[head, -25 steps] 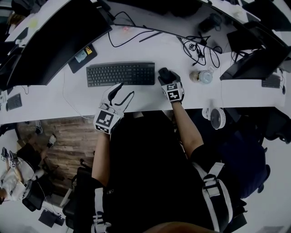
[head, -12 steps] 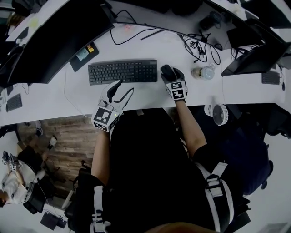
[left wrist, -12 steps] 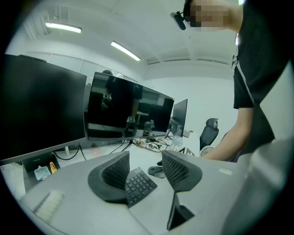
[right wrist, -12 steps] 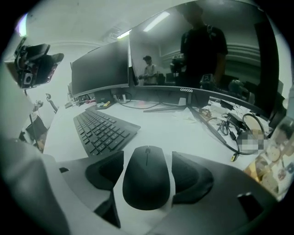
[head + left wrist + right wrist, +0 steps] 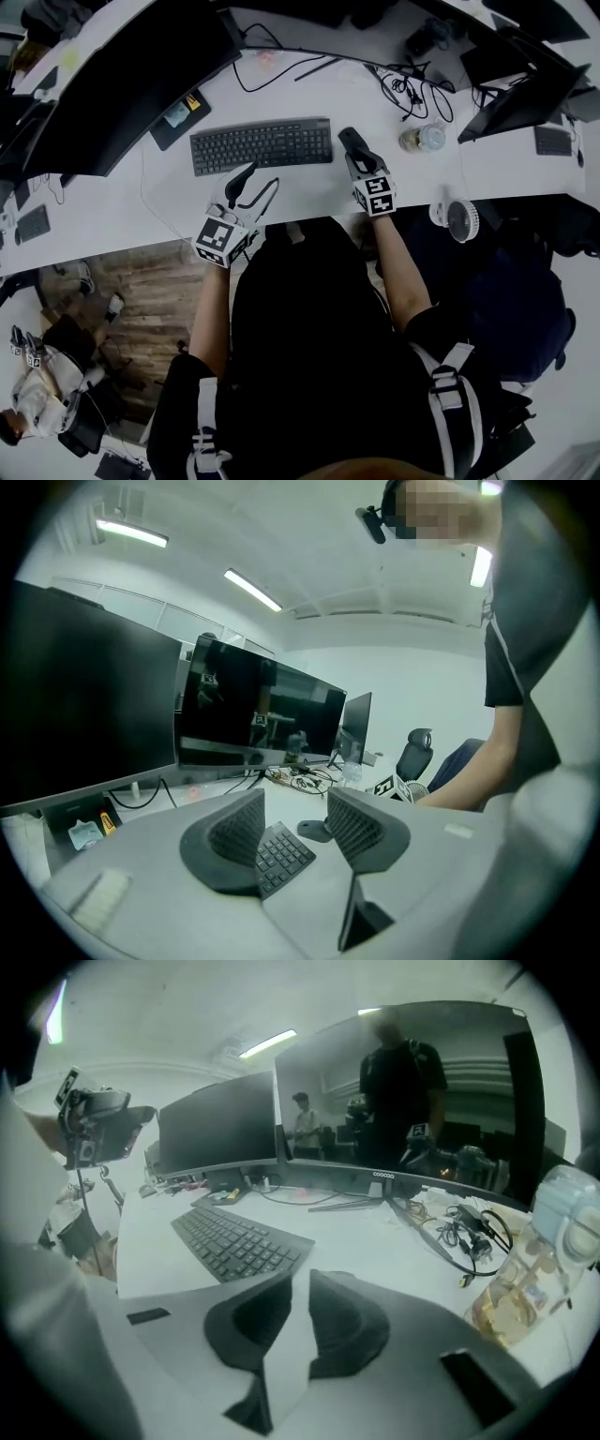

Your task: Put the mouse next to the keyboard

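Mouse (image 5: 312, 830) partly behind left gripper (image 5: 294, 803)

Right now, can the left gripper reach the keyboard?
Probably yes. The left gripper hovers just short of the keyboard with only bare desk between. Its jaws have just been closing slightly but stand wide apart, nothing between them.

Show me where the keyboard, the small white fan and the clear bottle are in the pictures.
keyboard (image 5: 262, 145), head view, middle of the keys.
fan (image 5: 462, 221), head view, centre of its round grille.
bottle (image 5: 420, 138), head view, top of it.
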The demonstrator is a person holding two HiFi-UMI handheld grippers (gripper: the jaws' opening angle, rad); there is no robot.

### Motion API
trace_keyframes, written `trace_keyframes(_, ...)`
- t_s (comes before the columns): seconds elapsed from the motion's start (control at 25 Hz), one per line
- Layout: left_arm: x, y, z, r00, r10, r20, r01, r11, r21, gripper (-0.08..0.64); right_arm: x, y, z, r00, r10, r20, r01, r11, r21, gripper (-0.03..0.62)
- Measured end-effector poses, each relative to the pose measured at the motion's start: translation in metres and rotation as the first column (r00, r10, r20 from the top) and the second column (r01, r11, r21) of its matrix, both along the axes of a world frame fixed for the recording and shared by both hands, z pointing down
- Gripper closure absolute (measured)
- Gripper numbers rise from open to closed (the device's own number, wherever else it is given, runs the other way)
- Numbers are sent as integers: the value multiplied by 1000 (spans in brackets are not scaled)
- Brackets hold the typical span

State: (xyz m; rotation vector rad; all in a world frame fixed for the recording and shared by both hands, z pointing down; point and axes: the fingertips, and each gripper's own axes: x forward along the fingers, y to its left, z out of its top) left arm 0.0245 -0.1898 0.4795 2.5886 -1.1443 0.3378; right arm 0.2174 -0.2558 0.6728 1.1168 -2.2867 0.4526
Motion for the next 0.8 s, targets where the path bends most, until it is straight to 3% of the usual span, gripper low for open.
trace_keyframes(0.04,-2,2,-1,1000,3,-7,-3,1000,3,369,-3,7,-4,1000,-8,5,8,1000,3,570)
trace_keyframes(0.08,-5,4,0,1000,5,-11,-5,1000,5,375,-7,13,-8,1000,-16,3,16,1000,9,589)
trace_keyframes(0.36,-26,31,3,999,19,-27,-19,1000,8,403,-24,59,-17,999,-13,-42,13,1000,22,589)
trace_keyframes(0.8,-55,75,1,997,67,-23,-66,997,26,515,-60,108,-46,1000,5,-15,-4,998,66,589)
